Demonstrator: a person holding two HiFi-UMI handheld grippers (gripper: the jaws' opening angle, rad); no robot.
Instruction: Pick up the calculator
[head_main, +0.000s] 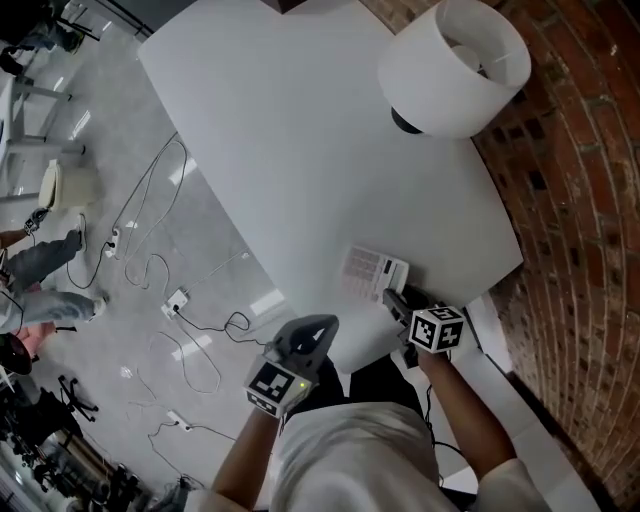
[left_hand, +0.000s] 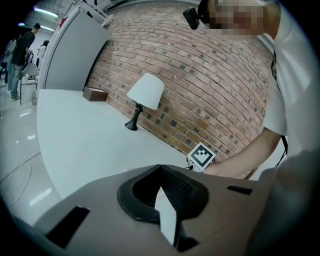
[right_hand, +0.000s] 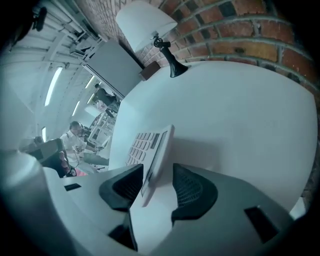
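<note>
A white tabletop (head_main: 300, 150) runs along a red brick wall (head_main: 580, 250). Near the wall stands a lamp (head_main: 455, 65) with a white drum shade and a black base, and a small brown box (left_hand: 95, 94) sits at the tabletop's far end. Beside the tabletop, the pale grey floor (head_main: 110, 120) is strewn with thin looping cables (head_main: 160, 195) and a white power strip (head_main: 177, 299). A person's legs (head_main: 45, 260) in grey trousers show at its left edge, and other people (left_hand: 20, 50) stand far off.
</note>
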